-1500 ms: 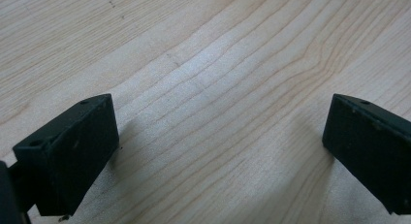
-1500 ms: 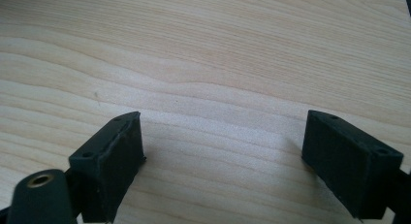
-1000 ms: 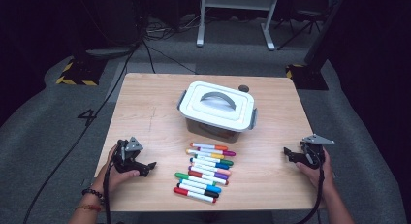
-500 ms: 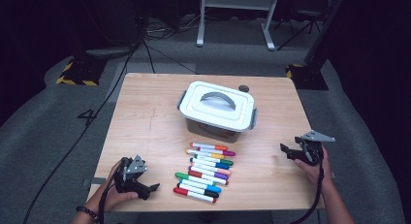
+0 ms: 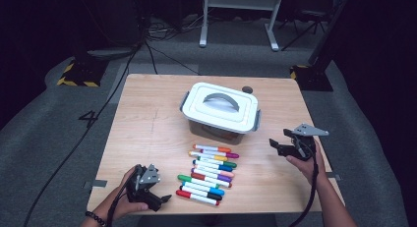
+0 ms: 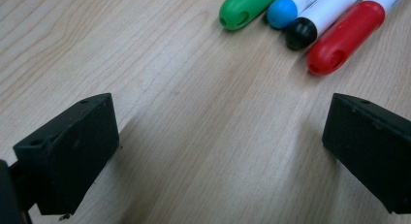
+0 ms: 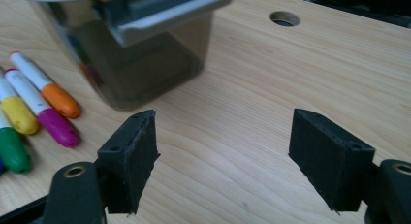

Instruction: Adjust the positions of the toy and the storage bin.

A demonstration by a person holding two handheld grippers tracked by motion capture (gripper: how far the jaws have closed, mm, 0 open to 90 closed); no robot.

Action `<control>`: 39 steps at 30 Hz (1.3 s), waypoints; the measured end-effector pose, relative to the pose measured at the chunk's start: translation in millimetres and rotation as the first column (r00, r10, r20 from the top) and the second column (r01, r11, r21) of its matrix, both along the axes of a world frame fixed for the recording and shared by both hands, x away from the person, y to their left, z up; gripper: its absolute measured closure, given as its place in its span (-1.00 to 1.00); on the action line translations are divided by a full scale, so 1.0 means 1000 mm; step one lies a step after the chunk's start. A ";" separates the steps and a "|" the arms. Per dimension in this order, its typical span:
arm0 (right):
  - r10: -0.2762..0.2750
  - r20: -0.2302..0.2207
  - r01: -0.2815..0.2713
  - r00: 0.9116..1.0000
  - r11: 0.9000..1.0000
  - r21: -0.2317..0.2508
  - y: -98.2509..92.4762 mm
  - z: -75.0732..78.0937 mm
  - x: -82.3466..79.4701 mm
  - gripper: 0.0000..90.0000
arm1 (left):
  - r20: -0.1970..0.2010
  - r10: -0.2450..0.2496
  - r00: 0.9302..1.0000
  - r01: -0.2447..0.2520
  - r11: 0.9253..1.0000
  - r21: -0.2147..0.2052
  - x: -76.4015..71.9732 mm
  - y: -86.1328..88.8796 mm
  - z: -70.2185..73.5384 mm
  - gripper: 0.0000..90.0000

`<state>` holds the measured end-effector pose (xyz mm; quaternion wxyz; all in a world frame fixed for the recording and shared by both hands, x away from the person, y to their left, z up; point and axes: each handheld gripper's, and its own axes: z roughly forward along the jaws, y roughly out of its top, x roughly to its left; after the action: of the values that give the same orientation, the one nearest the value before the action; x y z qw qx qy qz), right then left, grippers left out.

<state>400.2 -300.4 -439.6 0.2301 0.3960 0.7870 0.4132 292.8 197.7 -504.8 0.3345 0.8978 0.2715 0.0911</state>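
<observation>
Left gripper: I had my left gripper [image 5: 158, 199] low at the near left corner of the table [image 5: 147, 133], with its jaws spread wide and nothing between them but bare wood.
Left gripper view: I saw four marker caps just beyond the jaws, a green cap [image 6: 245, 7], a blue cap [image 6: 282, 11], a black cap [image 6: 300, 33] and a red cap [image 6: 339, 37], lying side by side and clear of both jaws.
Markers: the markers [image 5: 209, 173] lay in a loose stack near the middle of the near edge, just to the right of my left gripper, most of them pointing roughly left to right.
Right gripper: I held my right gripper [image 5: 278, 146] near the right edge of the table, farther out than the left one, well apart from the markers, its jaws wide open and gripping nothing.
Right gripper view: I looked past the open jaws at the dark wall of the box [image 7: 145, 64], with an orange-capped marker [image 7: 58, 99] and a magenta-capped marker [image 7: 55, 124] to its left.
Box: the lidded box [image 5: 221, 111] stood beyond the markers at mid table, its white lid [image 5: 221, 101] on and the handle lying flat.
Far edge: a round hole [image 5: 247, 90] sat in the tabletop just behind the box.
</observation>
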 end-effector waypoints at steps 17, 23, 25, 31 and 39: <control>0.107 0.002 -0.107 0.994 0.994 -0.004 0.060 0.002 0.008 -0.46 | 0.003 -0.014 1.000 0.014 1.000 -0.007 0.000 -0.012 -0.001 -1.00; 0.099 0.042 -0.099 0.994 0.995 0.004 0.063 0.012 0.010 -0.47 | 0.006 -0.014 1.000 0.014 1.000 -0.011 0.000 -0.011 -0.001 -1.00; 0.097 0.060 -0.097 0.994 0.995 -0.002 0.064 0.015 0.009 -0.47 | 0.007 -0.014 1.000 0.014 1.000 -0.013 0.000 -0.011 -0.001 -1.00; 0.114 0.065 -0.115 0.991 0.993 0.008 0.067 0.021 0.011 -0.51 | 0.008 -0.005 1.000 0.005 1.000 -0.015 0.000 -0.012 -0.001 -1.00; 0.086 0.054 -0.085 0.995 0.996 -0.026 0.069 0.021 0.019 -0.49 | 0.008 0.001 1.000 -0.001 1.000 -0.014 0.000 -0.014 -0.001 -1.00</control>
<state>418.9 -231.4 -418.8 0.2383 0.3477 0.8014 0.4243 292.4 183.6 -506.0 0.3418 0.8950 0.2711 0.0928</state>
